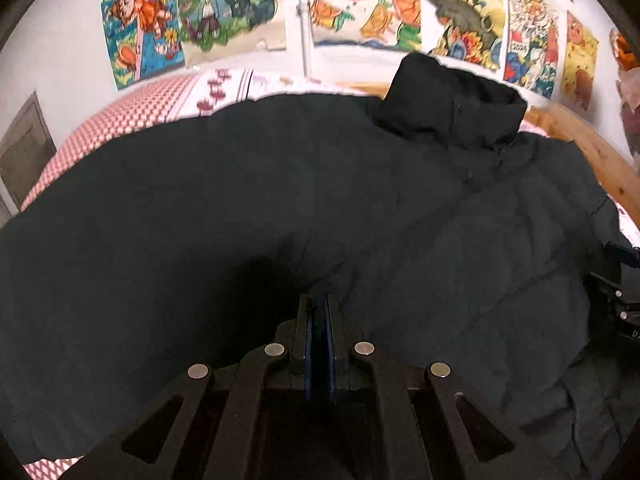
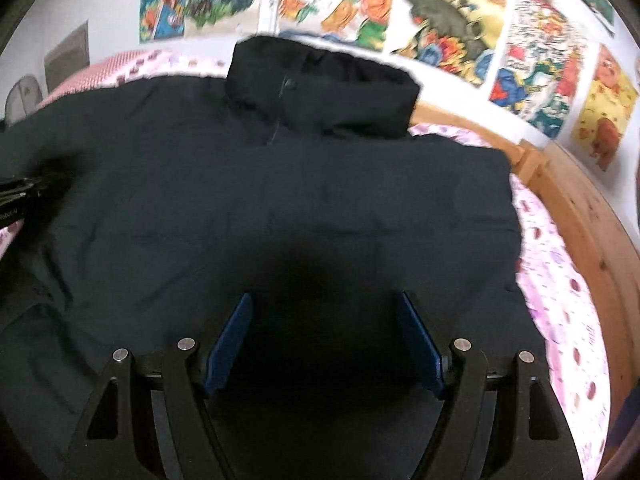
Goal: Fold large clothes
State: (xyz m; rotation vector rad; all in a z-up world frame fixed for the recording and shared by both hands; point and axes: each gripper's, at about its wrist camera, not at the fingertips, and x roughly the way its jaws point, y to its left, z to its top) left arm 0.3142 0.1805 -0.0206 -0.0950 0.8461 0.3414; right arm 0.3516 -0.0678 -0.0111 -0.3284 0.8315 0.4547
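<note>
Stage: early | black jacket (image 2: 280, 184) lies spread on the bed (image 2: 560, 280), collar toward the wall, no full fold visible | left tool (image 1: 319, 312) closed narrow, nothing seen between its pads | right tool (image 2: 326, 340) wide, empty, above the jacket | Left: all main folds, I judge.
</note>
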